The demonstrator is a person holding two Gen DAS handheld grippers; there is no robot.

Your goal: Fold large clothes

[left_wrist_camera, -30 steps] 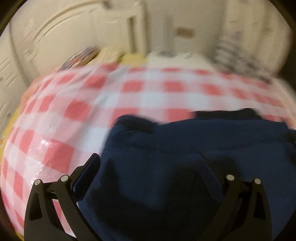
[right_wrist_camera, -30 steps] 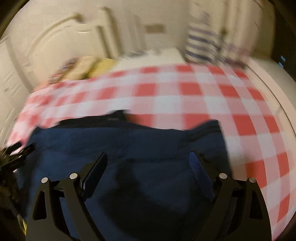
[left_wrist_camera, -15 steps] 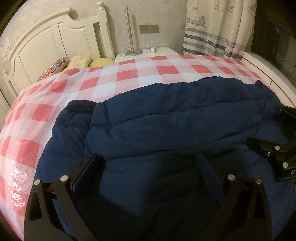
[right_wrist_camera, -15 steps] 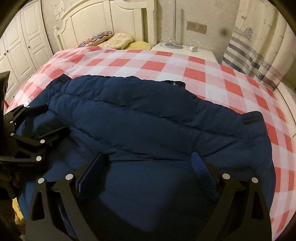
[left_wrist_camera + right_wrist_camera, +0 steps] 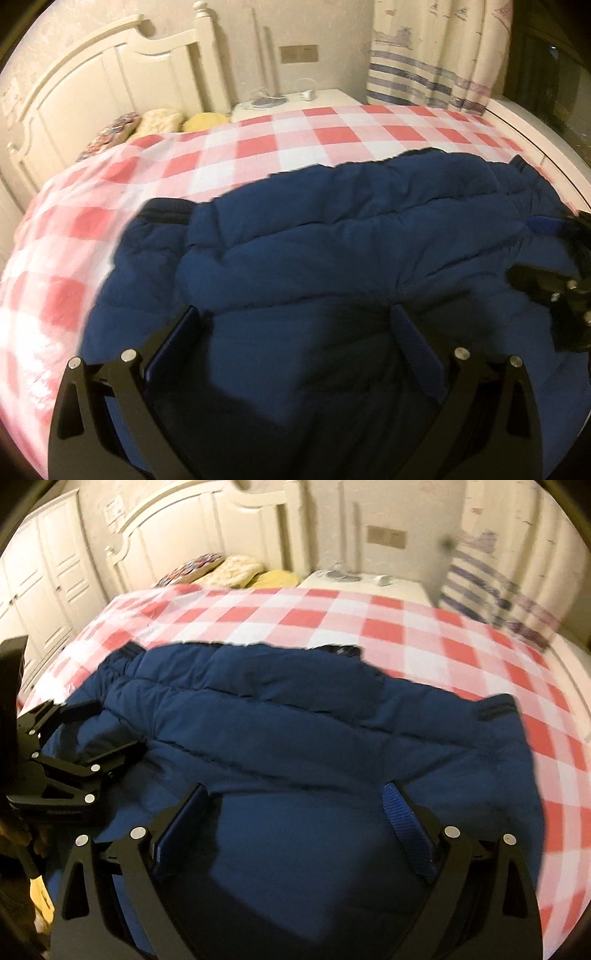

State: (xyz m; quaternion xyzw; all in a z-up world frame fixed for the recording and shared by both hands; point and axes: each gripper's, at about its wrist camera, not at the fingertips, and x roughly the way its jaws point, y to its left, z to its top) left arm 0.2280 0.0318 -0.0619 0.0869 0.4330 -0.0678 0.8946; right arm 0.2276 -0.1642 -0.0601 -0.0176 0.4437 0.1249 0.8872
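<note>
Below the headboard (image 5: 110,92), left view: navy padded coat (image 5: 351,240) lies across the checked bed (image 5: 258,147), long axis sideways; left gripper (image 5: 295,325) fingers spread, pinching nothing, right gripper (image 5: 554,295) toward the coat's right end. Right view: right gripper (image 5: 295,797) fingers spread over the near edge, hem just ahead.

1. I see a bed under a red-and-white checked cover (image 5: 258,147).
2. Its white headboard (image 5: 92,85) stands against the far wall.
3. Below the headboard lie a patterned pillow (image 5: 114,129), a cream one (image 5: 160,118) and a yellow one (image 5: 205,121), side by side.
4. A white nightstand (image 5: 332,98) beside the bed carries a charger (image 5: 308,95).
5. A wall socket (image 5: 298,53) sits above it.
6. A striped curtain (image 5: 436,55) hangs on the right.
7. White wardrobe doors (image 5: 40,579) stand left of the bed.
</note>
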